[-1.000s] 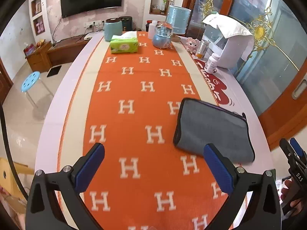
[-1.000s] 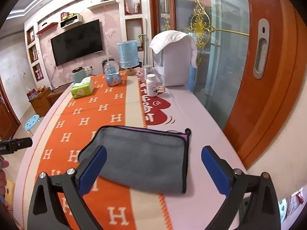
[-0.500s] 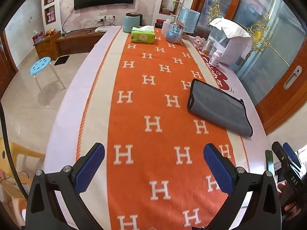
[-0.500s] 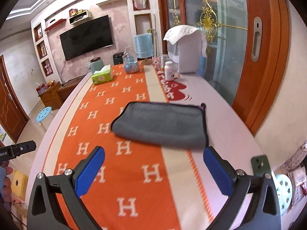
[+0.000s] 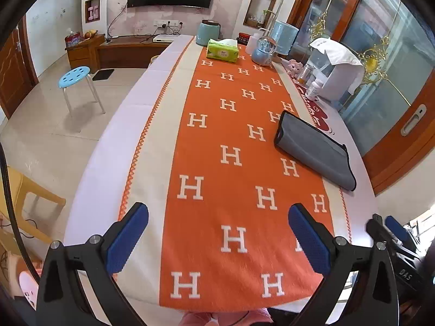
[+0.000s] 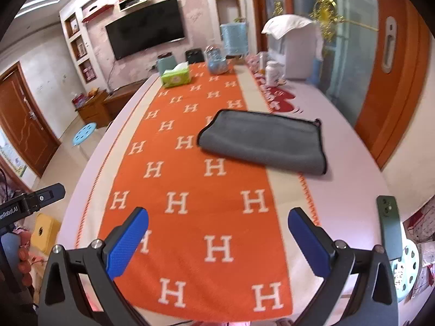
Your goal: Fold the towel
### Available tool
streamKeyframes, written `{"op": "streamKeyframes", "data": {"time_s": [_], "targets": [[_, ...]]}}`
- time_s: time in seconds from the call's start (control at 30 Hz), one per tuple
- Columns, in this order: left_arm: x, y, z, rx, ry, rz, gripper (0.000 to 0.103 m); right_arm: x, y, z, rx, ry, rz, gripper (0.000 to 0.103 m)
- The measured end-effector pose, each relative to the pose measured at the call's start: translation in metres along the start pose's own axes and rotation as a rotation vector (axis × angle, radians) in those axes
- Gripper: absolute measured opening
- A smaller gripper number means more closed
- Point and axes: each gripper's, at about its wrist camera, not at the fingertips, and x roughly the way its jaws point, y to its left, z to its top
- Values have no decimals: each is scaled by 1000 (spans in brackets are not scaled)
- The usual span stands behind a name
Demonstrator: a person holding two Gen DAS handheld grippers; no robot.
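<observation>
Living-room surroundings frame a long table point(image 5: 89, 184) covered by an orange runner point(image 5: 231, 135) patterned with white H letters and edged in cream. We hold our left gripper point(image 5: 217, 239) above the near end of the table, its blue-padded jaws spread wide with nothing between them. Our right gripper point(image 6: 217, 240) hangs over the same near end, likewise wide open and holding nothing; in the left wrist view it shows only as a dark tip at the right edge.

Our grey towel point(image 5: 315, 149) lies folded flat near the table's right edge, about midway along its length, half on the runner's cream border and half on the pale tabletop. Its dark-trimmed edges line up, and a small loop sticks out at the far right corner in the right wrist view point(image 6: 261, 141). It is well apart from both grippers.

At the far end of the table we see a green tissue box point(image 5: 222, 51), a pale blue canister point(image 5: 208, 32) behind it, a snow globe point(image 5: 263, 50) and a white appliance point(image 5: 337, 76) with a cloth draped over it by the right edge. A dark green phone point(image 6: 390, 228) lies at the near right corner. Beyond the left edge, a blue stool point(image 5: 74, 74) stands on the floor.
</observation>
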Motion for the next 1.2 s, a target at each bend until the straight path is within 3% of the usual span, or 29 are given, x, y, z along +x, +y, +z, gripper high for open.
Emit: {"op": "streamKeyframes", "data": {"time_s": [0.57, 0.87, 1.2], "targets": [[-43, -60, -27, 50, 1, 25, 102, -44, 5, -6, -68, 97, 136, 103], [-58, -83, -31, 82, -26, 63, 102, -62, -1, -8, -90, 105, 132, 103], [-75, -105, -35, 137, -112, 107, 102, -91, -16, -8, -72, 13, 76, 103]]}}
